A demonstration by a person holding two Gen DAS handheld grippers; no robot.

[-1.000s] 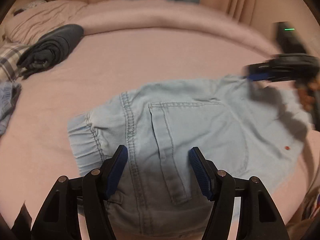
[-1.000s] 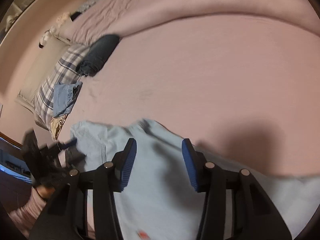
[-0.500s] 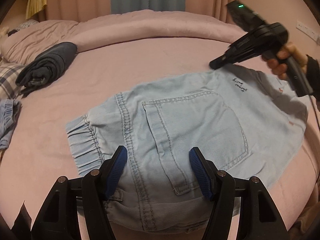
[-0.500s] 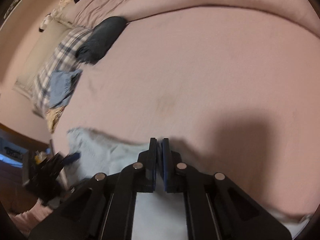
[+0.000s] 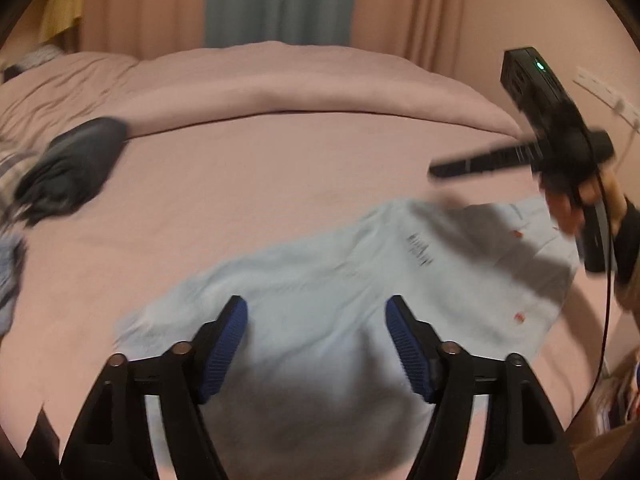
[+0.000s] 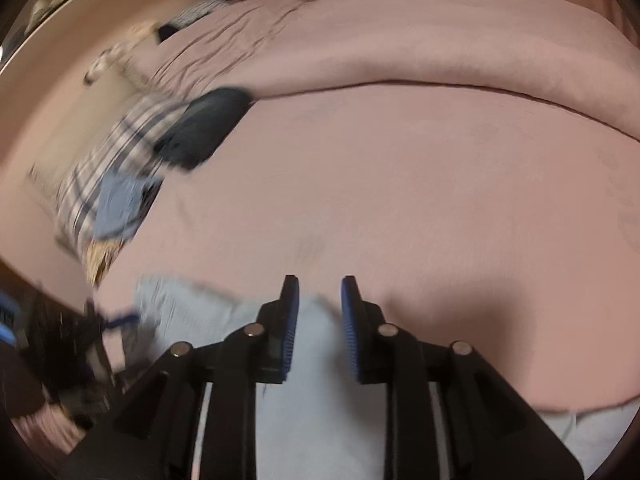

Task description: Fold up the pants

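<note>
the left gripper point(image 5: 316, 344) has its jaws spread wide, and they have just been opening further; nothing is pinched between them, and the blue pads point(image 5: 224, 348) hang above the cloth without pressing it. straight ahead of and below this gripper lie the light blue pants point(image 5: 344, 280), folded into a broad, flat shape on the pink bed point(image 5: 240, 184), with a small dark print and a few red dots toward their far right part. up and to the right of the left gripper, beyond the far corner of the pants, the right gripper point(image 5: 436, 171) shows as a dark bar held in a person's hand point(image 5: 580, 200), clear of the cloth. far off to the left lies a rolled dark garment point(image 5: 68, 168). seen from its own camera, the right gripper point(image 6: 320, 296) has its jaws parted a little, with a narrow gap between the blue pads; they have just been opening, and nothing is gripped between them. the pants point(image 6: 320, 380) lie directly beneath and just behind its tips, their far edge about level with them. well ahead and to its left sit the dark garment point(image 6: 204, 132), a checked cloth point(image 6: 104, 168) and a blue garment point(image 6: 120, 204), all blurred.
</note>
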